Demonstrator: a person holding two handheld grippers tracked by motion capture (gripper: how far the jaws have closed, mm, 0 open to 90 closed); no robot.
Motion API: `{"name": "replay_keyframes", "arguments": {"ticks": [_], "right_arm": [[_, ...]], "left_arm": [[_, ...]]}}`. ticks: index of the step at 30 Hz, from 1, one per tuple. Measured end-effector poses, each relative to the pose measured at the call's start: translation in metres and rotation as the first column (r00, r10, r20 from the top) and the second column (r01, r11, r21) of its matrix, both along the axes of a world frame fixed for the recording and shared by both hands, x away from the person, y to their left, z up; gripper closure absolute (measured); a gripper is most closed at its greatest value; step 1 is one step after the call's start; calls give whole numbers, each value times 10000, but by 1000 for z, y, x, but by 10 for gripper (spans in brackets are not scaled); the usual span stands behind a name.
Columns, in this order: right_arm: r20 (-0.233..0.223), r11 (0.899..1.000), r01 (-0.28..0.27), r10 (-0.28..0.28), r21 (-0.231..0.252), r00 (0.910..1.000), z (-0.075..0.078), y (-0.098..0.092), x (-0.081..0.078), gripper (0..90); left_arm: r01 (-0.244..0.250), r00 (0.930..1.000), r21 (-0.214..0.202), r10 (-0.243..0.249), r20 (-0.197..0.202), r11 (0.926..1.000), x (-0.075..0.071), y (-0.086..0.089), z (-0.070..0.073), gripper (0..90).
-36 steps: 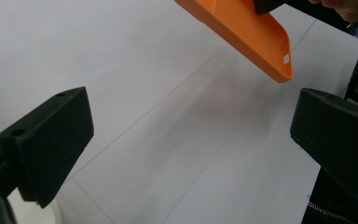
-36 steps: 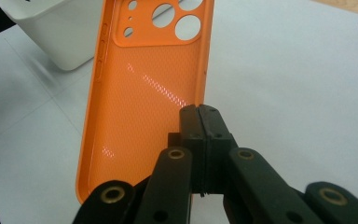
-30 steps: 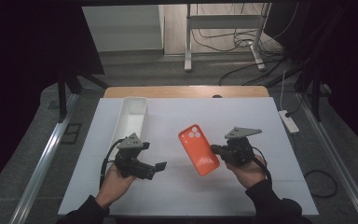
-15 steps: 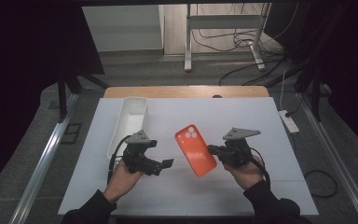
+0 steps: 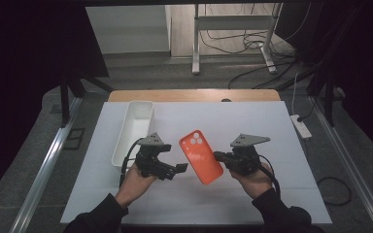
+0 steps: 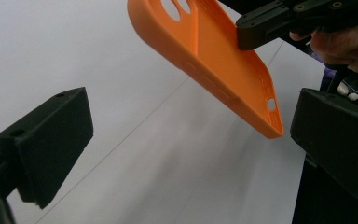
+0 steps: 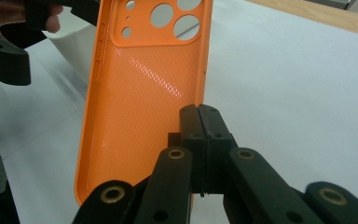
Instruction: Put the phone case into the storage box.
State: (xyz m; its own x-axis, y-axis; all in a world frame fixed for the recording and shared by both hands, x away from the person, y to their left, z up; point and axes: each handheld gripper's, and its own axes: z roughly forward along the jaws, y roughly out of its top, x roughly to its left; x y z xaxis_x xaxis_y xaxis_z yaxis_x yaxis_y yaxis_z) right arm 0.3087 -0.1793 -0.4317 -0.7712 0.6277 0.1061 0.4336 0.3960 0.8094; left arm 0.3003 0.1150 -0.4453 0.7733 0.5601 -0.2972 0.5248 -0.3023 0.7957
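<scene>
- The white table (image 5: 281, 145) carries a white rectangular tray (image 5: 133, 128) at its left.
- An orange phone case (image 5: 201, 156) hangs above the table's middle, pinched at its edge by the right gripper (image 5: 219, 156).
- The left gripper (image 5: 182, 168) sits just beside the case, jaws wide apart and empty.

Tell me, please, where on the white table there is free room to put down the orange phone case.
Free: the wide patch right of the white tray and beyond both grippers, and the near strip between the forearms. Crowded: the middle, where the right gripper holds the orange phone case by its edge and the open left gripper approaches it.
</scene>
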Motion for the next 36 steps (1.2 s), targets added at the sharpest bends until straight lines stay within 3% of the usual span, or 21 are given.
{"name": "replay_keyframes", "arguments": {"ticks": [8,18,22,30,36], "right_arm": [[114,9999,-98,97,65,9999,0,3,-3,895],[171,9997,-231,229,93,9996,0,8,-6,894],[222,9996,-256,253,128,9994,0,9,-7,894],[322,9992,-356,350,176,9989,0,12,-9,895],[399,9991,-371,363,204,9985,1,12,-11,895]], "left_arm": [[221,9997,49,-220,-82,9997,5,-10,-1,0],[467,9979,-490,-488,-418,9977,12,-17,-1,2],[401,9983,-320,-415,-420,9987,13,-20,-1,32],[567,9971,-237,-578,-499,9981,15,-24,-2,147],[715,9951,-432,-742,-653,9965,15,-24,-2,340]]}}
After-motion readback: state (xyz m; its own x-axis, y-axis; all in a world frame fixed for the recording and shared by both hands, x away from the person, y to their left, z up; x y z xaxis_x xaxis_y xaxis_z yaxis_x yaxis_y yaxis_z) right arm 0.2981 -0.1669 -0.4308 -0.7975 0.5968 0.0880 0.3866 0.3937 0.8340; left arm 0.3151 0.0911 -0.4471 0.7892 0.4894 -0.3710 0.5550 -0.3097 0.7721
